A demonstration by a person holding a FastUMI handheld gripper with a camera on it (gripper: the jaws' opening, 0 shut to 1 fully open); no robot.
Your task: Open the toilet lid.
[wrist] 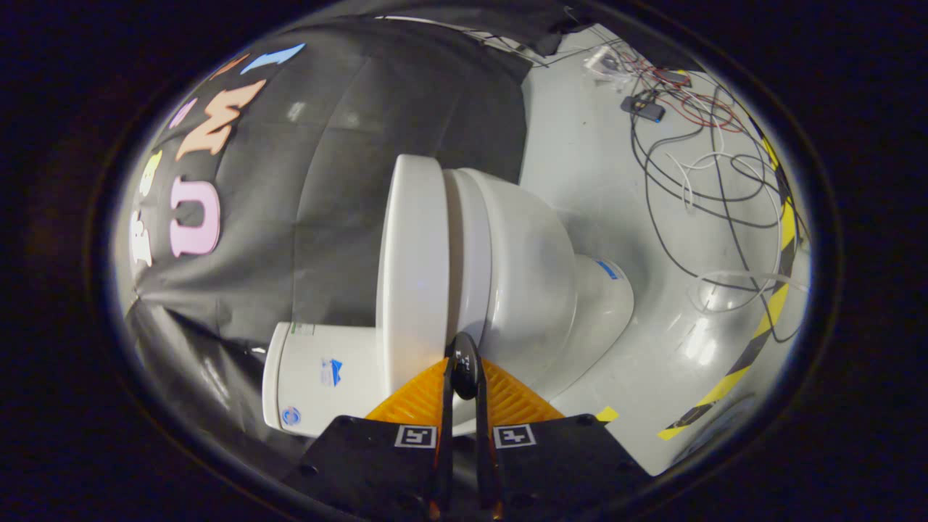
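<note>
A white toilet shows turned sideways in the gripper view. Its lid [409, 254] lies flat down on the seat [466, 239], with the bowl [533, 268] beyond it toward the floor. The tank [319, 377] sits beside the fingers, against the black cloth wall. My gripper [464, 355] is shut, its two fingers drawn together into one tip. That tip rests at the near rim of the toilet, right at the seam between lid and seat. Nothing shows held between the fingers.
The grey floor [602, 181] stretches past the bowl, with loose black, white and red cables [696, 167] and a small device [642, 108] lying on it. A yellow-and-black tape strip [761, 326] marks the floor's far side. Black cloth wall [326, 181] stands behind the lid.
</note>
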